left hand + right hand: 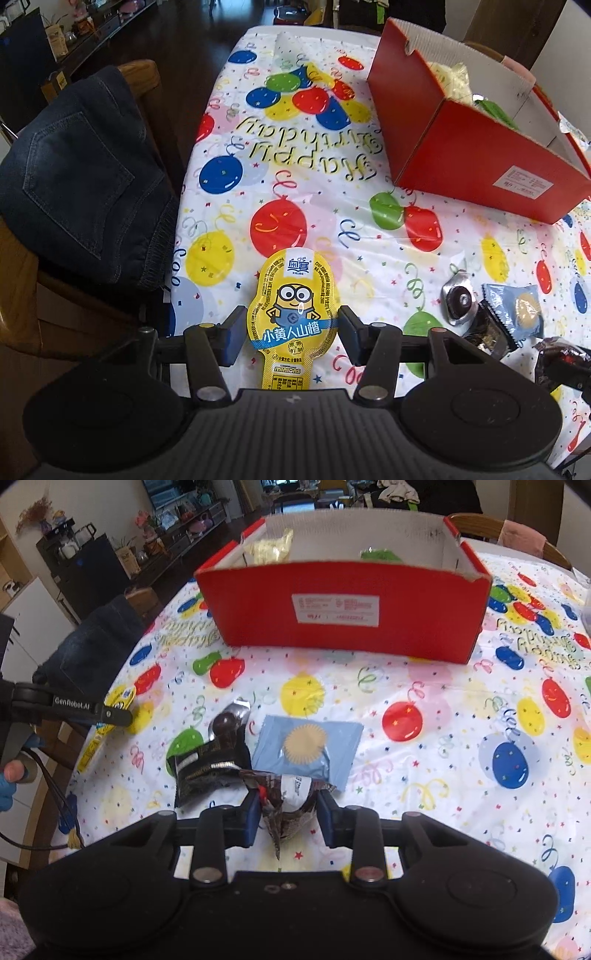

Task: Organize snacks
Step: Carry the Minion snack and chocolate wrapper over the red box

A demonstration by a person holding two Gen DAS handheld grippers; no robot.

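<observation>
Left claw (291,328) clamped, angled down; right claw (286,812) likewise.

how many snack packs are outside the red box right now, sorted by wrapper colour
yellow minion pack, in the left gripper: 1
light blue packet: 1
silver wrapped chocolate: 1
black packet: 1
dark pack with white label, in the right gripper: 1
total: 5

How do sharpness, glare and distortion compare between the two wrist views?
Left wrist view: sharp; soft window glare on the tablecloth; fisheye bends the table's edges. Right wrist view: softer, the red box label unreadable and its top edge bowed; the dark snack packet up close stays fairly crisp.
</observation>
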